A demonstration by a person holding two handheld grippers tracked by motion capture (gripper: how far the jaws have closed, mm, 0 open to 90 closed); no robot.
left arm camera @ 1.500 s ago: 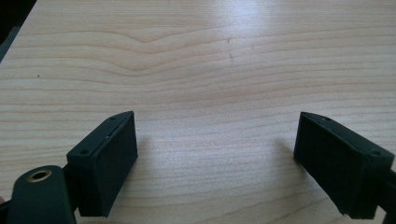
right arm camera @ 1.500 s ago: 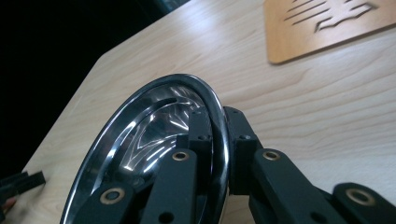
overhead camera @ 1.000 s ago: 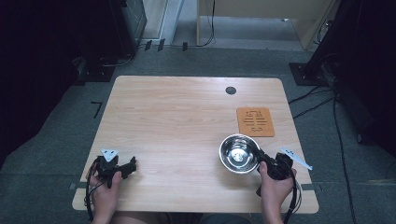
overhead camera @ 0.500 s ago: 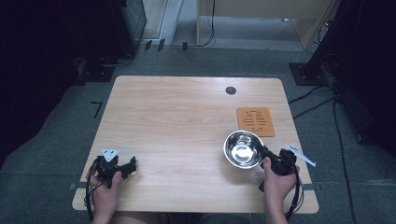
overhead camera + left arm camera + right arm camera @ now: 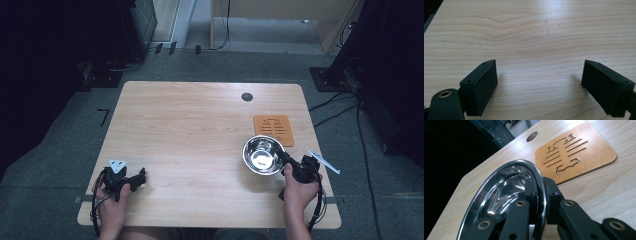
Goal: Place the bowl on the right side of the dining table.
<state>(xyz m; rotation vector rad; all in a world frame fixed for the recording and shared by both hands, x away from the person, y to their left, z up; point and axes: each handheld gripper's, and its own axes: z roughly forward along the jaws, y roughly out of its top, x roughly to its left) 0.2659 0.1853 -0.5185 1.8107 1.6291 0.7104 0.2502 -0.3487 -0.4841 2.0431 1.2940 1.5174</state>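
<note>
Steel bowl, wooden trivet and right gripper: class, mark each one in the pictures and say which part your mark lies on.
steel bowl (image 5: 262, 156), high view, on its shiny inner bottom.
wooden trivet (image 5: 589, 150), right gripper view, on plain wood right of the cut-out slots.
right gripper (image 5: 539, 185), right gripper view, between its jaws at the bowl's rim.

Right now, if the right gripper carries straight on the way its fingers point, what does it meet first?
Probably the wooden trivet: the right gripper, shut on the steel bowl rim, points up-table toward it, though height is unclear.
</note>
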